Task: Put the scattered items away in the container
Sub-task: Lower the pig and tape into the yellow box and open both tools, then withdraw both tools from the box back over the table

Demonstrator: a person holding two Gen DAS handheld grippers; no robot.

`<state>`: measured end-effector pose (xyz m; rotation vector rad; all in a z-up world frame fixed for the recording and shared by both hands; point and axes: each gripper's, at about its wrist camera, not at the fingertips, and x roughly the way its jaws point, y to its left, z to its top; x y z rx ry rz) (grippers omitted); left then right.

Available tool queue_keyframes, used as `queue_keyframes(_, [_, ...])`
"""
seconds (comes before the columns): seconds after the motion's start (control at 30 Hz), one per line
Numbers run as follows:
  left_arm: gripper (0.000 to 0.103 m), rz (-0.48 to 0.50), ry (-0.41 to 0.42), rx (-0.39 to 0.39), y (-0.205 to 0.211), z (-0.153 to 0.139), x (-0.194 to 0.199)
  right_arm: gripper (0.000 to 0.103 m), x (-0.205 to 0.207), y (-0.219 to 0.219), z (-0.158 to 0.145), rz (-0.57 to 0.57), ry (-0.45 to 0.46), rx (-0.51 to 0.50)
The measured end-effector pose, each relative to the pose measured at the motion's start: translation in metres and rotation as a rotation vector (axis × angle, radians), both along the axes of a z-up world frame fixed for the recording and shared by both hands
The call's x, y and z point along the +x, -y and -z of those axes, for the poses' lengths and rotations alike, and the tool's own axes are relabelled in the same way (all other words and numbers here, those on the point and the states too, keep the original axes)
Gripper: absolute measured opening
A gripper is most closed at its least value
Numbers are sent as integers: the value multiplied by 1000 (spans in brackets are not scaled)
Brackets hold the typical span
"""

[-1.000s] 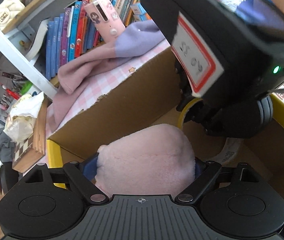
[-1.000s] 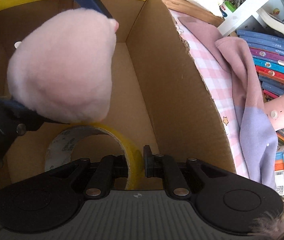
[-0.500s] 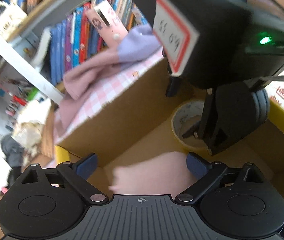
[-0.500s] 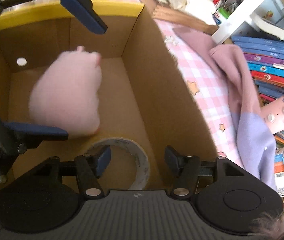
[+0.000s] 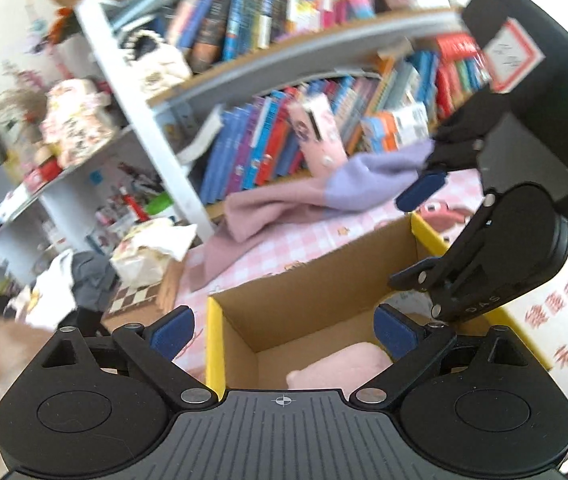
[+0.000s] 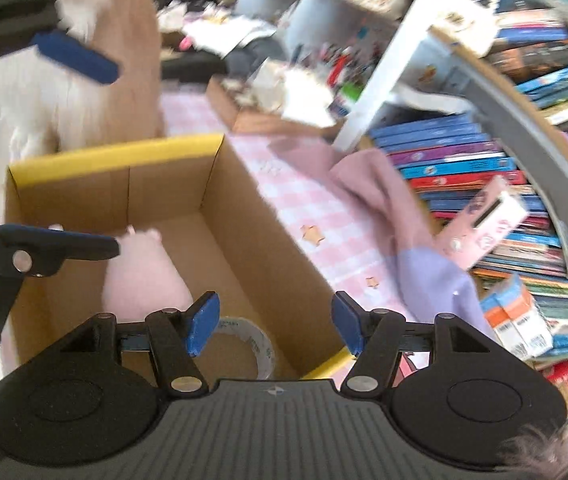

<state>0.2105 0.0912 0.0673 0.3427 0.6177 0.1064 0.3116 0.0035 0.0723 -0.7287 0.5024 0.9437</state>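
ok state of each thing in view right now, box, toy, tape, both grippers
cardboard box: open-topped, upright
pink plush toy: lying inside the box, released
tape roll: flat on the box floor
left hand-held gripper: open, empty
right hand-held gripper: open, empty
pink cloth: crumpled outside the box

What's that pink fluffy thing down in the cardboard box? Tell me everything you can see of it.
The pink plush toy looks like a soft, rounded, pale pink stuffed animal with short fuzzy fabric and two small nubs, perhaps ears, at its far end. It lies on the floor of the cardboard box, free of both grippers. The roll of clear tape lies flat right next to it at the near end; whether they touch I cannot tell. The pictures are blurred, so no face or other detail shows.
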Motion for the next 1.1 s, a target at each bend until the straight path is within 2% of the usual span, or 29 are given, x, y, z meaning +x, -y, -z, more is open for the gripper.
queue_keyframes(0.2, [98,-35,58,-79,7,-13,-36,60,-18,23,-21,115,-5,121])
queue_keyframes(0.3, [98,-33,77,-97,14,-14,-52,60,-29,32,-26,170,-22,169])
queue_keyframes(0.47, [98,-30,117,-118,22,-17,-81,61,-59,53,-34,255,1,261])
queue_keyframes(0.6, [98,-67,145,-131,25,-17,-106,78,-88,73,-35,348,31,324])
queue_keyframes(0.63, [98,-77,153,-136,26,-17,-113,78,-96,79,-35,367,42,337])
queue_keyframes(0.83, [98,-109,171,-168,38,-9,-149,80,-141,120,-32,489,78,401])
queue_keyframes(1.0, [98,-114,166,-196,51,1,-174,83,-172,153,-20,603,19,407])
queue_keyframes(1.1, [98,-110,146,-199,57,9,-186,83,-192,167,-12,647,31,416])
